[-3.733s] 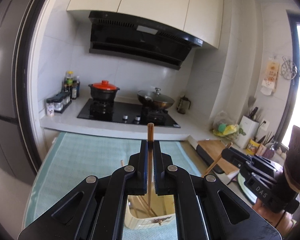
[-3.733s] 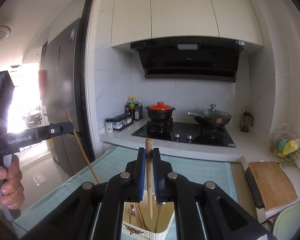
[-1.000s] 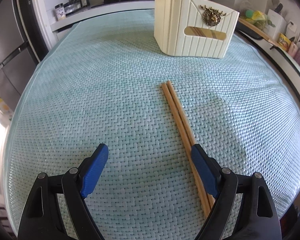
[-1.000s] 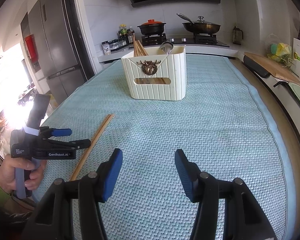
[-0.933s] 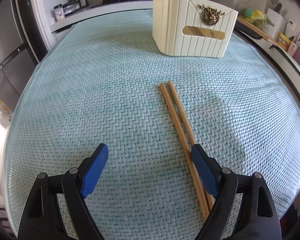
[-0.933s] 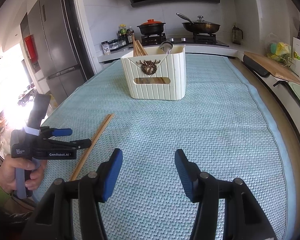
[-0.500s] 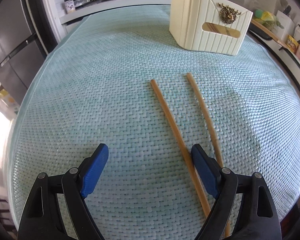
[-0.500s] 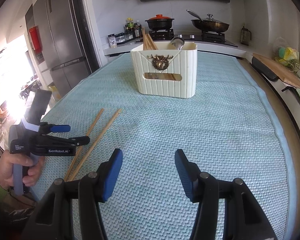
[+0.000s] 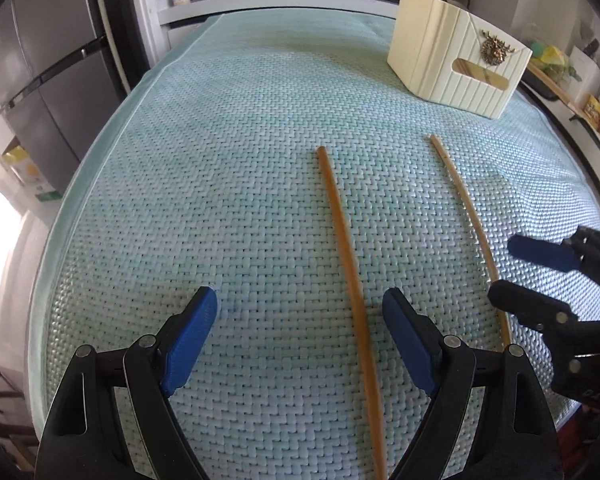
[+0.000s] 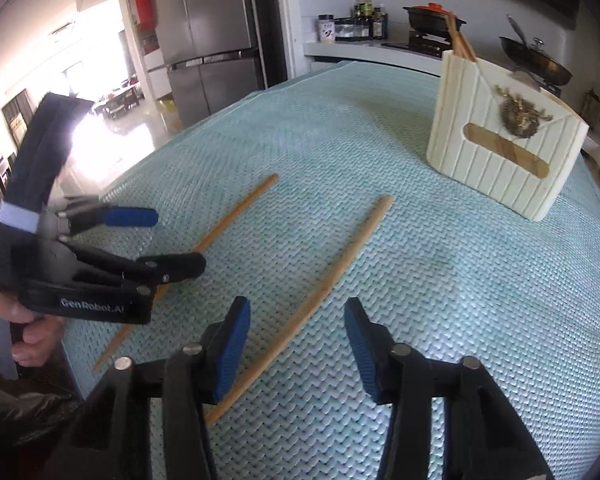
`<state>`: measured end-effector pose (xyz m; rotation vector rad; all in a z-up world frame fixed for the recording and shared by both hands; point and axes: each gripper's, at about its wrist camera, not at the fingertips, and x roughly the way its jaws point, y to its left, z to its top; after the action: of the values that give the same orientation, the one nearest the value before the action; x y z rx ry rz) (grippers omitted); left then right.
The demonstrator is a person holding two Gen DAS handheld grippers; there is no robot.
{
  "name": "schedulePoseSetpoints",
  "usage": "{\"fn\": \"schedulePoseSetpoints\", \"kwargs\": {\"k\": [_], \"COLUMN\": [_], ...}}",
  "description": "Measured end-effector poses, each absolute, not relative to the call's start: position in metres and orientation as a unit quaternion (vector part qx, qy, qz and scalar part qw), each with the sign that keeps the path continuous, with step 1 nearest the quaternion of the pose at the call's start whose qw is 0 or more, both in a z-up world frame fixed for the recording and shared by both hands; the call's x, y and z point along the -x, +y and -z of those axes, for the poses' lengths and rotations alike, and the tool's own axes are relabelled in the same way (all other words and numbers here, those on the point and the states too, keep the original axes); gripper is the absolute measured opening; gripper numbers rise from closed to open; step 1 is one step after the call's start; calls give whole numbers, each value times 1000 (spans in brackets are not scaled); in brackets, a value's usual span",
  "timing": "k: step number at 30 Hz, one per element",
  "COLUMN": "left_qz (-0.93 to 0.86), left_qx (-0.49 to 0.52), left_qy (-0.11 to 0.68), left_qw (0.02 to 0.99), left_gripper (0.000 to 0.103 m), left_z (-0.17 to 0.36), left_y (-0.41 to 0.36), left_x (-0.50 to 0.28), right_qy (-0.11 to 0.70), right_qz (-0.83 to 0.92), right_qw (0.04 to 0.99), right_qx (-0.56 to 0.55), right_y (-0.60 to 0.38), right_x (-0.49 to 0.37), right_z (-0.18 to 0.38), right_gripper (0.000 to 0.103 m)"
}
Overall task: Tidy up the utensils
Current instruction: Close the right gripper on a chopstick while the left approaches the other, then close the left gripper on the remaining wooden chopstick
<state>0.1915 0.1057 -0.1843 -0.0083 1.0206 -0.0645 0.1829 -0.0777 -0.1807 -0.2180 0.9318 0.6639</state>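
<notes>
While my right gripper (image 10: 296, 332) is closing, 1 chopstick (image 10: 332, 280) lies between its jaws, ungrasped; my left gripper (image 9: 300, 320) gapes over the other chopstick (image 9: 348, 272).

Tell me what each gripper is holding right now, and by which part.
Nothing is held. The left gripper is open over one chopstick; the right gripper is closing around the other chopstick, pads not yet touching it.

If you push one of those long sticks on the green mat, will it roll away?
Probably only a little. The chopstick looks round and thin, so it could roll, but the bumpy woven mat should slow it. It looks stiff and light, likely easy to lift without bending.
</notes>
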Motion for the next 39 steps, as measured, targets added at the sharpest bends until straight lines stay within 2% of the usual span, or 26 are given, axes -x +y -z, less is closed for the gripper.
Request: {"fn": "schedulePoseSetpoints", "kwargs": {"k": [1, 4, 8, 15, 18, 20, 22, 23, 33, 39], "left_qz": [31, 36, 46, 61, 62, 62, 62, 61, 66, 61], "left_qx": [5, 8, 14, 14, 13, 21, 31, 33, 53, 29], "left_qy": [488, 488, 487, 486, 489, 491, 497, 499, 512, 521], "left_qw": [872, 872, 872, 872, 870, 868, 865, 864, 855, 851], "left_gripper": [86, 86, 86, 86, 86, 86, 86, 86, 86, 83], "left_z": [184, 184, 183, 181, 182, 182, 182, 183, 182, 183], "left_y": [106, 105, 102, 93, 92, 96, 101, 103, 116, 106], "left_x": [-191, -191, -190, -191, -197, -202, -205, -207, -224, -245], "right_qy": [449, 455, 464, 483, 488, 488, 482, 478, 491, 505], "right_qz": [-312, -281, -221, -107, -105, -112, -116, -118, -158, -148], "right_qw": [830, 838, 853, 867, 866, 865, 868, 870, 856, 851], "right_qx": [109, 113, 93, 57, 41, 31, 28, 28, 39, -6], "right_y": [-77, -89, -134, -221, -235, -242, -248, -247, -220, -232], "right_x": [-181, -176, -173, -146, -142, -140, -139, -143, -188, -217], "right_z": [185, 188, 187, 186, 184, 184, 181, 180, 173, 174], "right_gripper": [25, 14, 9, 9, 11, 16, 41, 45, 46, 46]}}
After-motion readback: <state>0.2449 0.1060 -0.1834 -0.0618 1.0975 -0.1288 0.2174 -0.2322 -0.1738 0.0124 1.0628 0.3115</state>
